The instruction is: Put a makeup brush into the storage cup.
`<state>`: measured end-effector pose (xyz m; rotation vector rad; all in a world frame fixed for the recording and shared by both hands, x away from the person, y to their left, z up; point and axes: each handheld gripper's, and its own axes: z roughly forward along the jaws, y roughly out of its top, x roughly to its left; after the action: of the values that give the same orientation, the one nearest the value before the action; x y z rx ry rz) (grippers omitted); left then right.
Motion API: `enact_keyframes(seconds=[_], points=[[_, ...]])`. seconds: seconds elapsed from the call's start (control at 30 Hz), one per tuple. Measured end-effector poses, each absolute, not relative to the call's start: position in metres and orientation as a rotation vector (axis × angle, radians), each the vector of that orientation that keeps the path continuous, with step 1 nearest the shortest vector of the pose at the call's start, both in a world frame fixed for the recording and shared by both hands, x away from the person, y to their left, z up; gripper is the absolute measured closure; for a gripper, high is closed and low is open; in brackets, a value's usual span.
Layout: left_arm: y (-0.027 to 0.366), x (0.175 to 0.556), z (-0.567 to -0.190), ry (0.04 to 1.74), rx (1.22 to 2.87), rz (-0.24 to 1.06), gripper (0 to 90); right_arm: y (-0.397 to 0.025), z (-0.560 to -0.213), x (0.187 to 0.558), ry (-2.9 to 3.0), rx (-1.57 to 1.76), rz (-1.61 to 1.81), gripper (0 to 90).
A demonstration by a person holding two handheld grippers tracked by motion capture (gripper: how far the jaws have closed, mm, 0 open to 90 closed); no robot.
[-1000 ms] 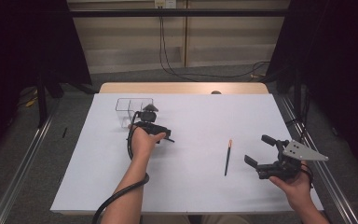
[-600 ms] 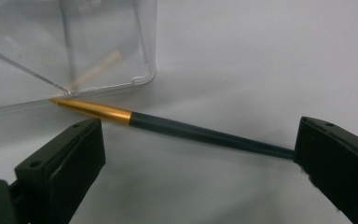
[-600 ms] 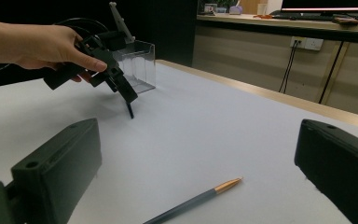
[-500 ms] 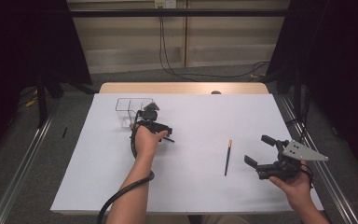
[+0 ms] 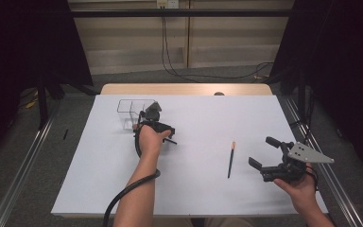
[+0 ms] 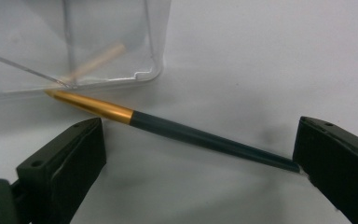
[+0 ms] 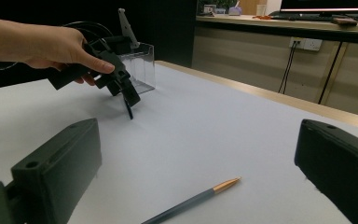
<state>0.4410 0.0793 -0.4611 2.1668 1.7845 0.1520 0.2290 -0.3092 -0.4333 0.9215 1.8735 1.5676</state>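
A dark pen with a gold tip (image 6: 191,134) lies between the wide-apart jaws of my left gripper (image 6: 198,128). Its gold tip rests against the bottom edge of a clear plastic box (image 6: 112,70), and its dark end reaches the right-hand jaw. In the high view the left gripper (image 5: 147,117) sits beside the box (image 5: 131,111) at the table's far left. A second pen of the same kind (image 5: 230,159) lies on the white sheet. Just right of it, my right gripper (image 5: 259,150) hovers open with nothing in it. The right gripper view has that pen (image 7: 191,198) low between the jaws.
A white sheet (image 5: 194,189) covers the table, with a wooden edge (image 5: 184,89) at the far side. A pale stick-like shape (image 6: 98,60) shows through the box wall. The left gripper's cable (image 5: 123,194) trails back along the forearm. Metal rails run along both sides of the table.
The left hand has crept slightly forward toward the clear box. The right gripper and the pen beside it have not moved.
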Motion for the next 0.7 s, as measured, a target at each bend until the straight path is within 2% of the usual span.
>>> enact_keyframes(seconds=[0.13,0.47,0.7], points=[[0.078,0.444,-0.459,1.813,2.182,0.13,2.4,-0.309,-0.433,0.229,1.872,0.922,1.569,0.0],[0.07,0.444,-0.462,1.819,2.251,0.187,2.6,-0.31,-0.434,0.229,1.869,0.926,1.57,0.1],[0.069,0.443,-0.462,1.82,2.275,0.217,6.3,-0.309,-0.433,0.229,1.869,0.925,1.57,0.2]])
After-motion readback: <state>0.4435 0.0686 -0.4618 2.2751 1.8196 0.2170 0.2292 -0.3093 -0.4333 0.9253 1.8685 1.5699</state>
